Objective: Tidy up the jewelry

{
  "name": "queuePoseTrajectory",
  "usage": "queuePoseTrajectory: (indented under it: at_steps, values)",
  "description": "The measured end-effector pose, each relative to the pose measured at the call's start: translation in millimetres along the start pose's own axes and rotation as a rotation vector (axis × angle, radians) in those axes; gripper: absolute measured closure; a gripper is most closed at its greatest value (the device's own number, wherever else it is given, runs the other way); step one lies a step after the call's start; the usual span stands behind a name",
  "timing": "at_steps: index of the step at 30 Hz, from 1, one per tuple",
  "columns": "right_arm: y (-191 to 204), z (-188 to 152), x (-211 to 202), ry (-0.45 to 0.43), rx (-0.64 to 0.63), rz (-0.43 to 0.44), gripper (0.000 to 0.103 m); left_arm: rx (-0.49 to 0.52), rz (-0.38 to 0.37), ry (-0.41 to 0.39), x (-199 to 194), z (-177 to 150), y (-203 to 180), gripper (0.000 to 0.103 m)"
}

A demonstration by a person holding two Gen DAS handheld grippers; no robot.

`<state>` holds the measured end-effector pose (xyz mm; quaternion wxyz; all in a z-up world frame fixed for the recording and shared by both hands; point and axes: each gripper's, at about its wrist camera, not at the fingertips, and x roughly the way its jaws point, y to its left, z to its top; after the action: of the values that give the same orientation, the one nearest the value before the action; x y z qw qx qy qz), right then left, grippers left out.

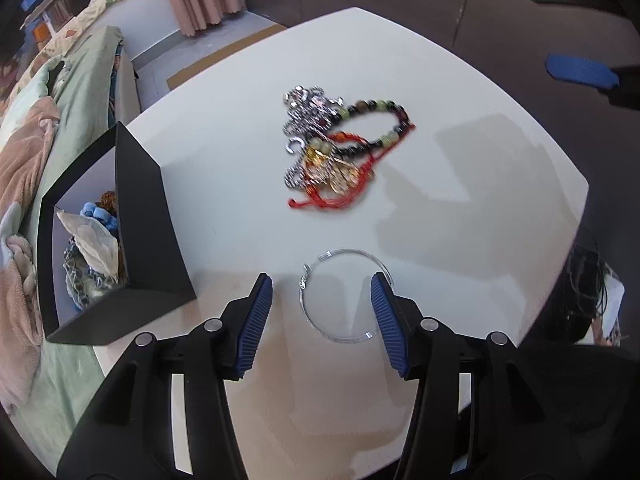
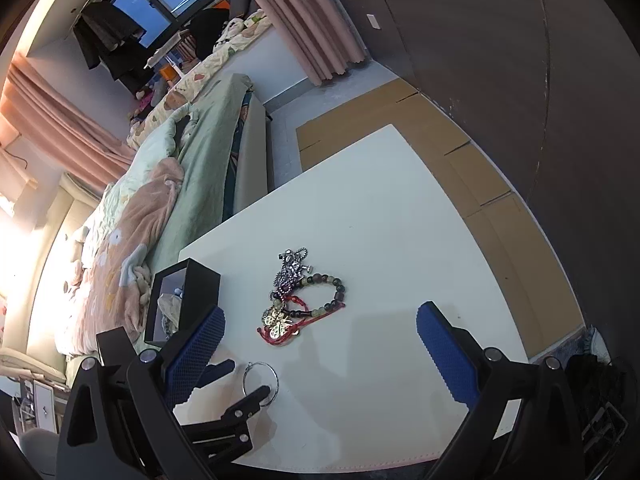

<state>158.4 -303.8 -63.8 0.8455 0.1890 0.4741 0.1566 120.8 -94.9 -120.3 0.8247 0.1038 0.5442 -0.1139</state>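
Note:
A tangled pile of jewelry [image 1: 340,144] lies mid-table: silver chains, a dark bead bracelet, red cord and gold pieces. It also shows in the right wrist view [image 2: 304,296]. A thin silver wire bangle [image 1: 340,296] lies flat on the white table [image 1: 480,184], just in front of my open left gripper [image 1: 322,290], partly between its blue pads. The bangle [image 2: 260,378] and the left gripper [image 2: 244,384] show in the right wrist view. An open black box [image 1: 132,216] at the left holds several pieces. My right gripper [image 2: 320,332] is open and empty above the table.
The black box [image 2: 188,300] stands at the table's left edge beside a bed [image 2: 140,208] with green and pink bedding. Brown cardboard sheets [image 2: 460,168] lie on the floor beyond the table. A blue object [image 1: 580,70] sits off the table's right side.

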Motion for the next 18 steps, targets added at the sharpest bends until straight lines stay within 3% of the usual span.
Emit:
queuePoseTrajectory:
  at_steps: [1,4,8,12,18]
  values:
    - [0.0,0.8,0.3,0.000,0.001,0.000,0.009,-0.012,0.000,-0.003,1.7,1.8,3.3,0.052]
    - [-0.6,1.4,0.9,0.001,-0.001,0.000,0.009,-0.038,-0.014,-0.005,5.5,0.9,7.9,0.068]
    - [-1.9,3.4,3.8,0.009,-0.005,-0.007,0.009,-0.034,0.000,-0.015,5.1,0.4,10.1,0.098]
    - [-3.1,4.1,12.8,0.038,-0.012,-0.025,0.013,-0.044,-0.015,-0.004,7.5,3.5,18.0,0.099]
    - [2.6,2.8,33.9,0.095,-0.030,-0.036,0.035,-0.123,-0.049,-0.064,-7.3,12.2,39.2,0.099]
